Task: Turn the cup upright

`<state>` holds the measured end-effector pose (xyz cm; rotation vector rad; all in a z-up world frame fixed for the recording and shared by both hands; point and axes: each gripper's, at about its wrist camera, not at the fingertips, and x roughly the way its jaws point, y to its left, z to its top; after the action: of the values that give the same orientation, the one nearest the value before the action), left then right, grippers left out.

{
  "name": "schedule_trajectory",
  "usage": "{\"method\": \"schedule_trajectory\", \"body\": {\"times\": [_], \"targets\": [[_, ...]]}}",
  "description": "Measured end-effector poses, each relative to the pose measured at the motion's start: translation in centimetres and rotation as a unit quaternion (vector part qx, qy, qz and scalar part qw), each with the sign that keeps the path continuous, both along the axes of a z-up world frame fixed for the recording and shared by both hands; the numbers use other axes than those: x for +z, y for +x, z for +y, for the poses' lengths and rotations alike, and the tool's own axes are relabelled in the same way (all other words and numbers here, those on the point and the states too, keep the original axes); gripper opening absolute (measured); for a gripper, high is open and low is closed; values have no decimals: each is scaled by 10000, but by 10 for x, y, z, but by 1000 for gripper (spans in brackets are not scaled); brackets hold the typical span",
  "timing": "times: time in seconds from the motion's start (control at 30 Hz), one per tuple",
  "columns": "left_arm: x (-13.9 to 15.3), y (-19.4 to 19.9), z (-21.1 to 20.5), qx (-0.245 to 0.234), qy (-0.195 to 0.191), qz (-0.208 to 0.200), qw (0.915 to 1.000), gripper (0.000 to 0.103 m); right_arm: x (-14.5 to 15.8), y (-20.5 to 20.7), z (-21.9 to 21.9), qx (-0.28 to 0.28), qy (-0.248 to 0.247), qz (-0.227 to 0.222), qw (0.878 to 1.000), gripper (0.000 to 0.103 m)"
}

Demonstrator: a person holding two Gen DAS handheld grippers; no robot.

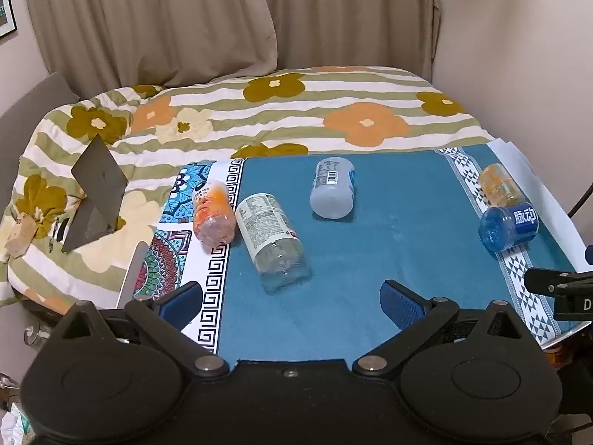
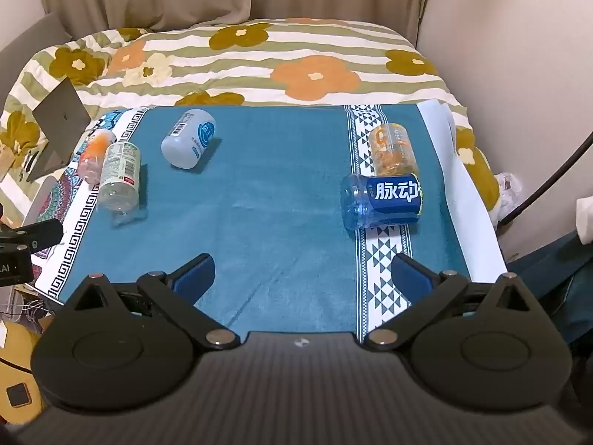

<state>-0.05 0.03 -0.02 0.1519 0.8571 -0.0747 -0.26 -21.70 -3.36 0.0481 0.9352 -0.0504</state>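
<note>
Five cups lie on their sides on the blue surface (image 2: 281, 193), none upright. The left hand-held gripper (image 1: 291, 298) is spread wide and empty, nearest the clear cup (image 1: 272, 241), which touches the orange cup (image 1: 214, 212). The right hand-held gripper (image 2: 302, 276) is also wide and empty, with the blue cup (image 2: 381, 201) ahead. Being round, any cup would likely roll away if nudged, and lifting the clear one may knock its neighbour.
</note>
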Motion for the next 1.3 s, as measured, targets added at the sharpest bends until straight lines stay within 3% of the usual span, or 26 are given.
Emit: {"method": "schedule_trajectory", "body": {"times": [0.27,1.3], "targets": [[-1,1,-16,4,37,14,10000,103,0,-1,1,8,-9,22,10000,103],[10,-8,4,71,-85,-172,9998,103,9,-10,3,-48,-2,-130,9999,103]]}}
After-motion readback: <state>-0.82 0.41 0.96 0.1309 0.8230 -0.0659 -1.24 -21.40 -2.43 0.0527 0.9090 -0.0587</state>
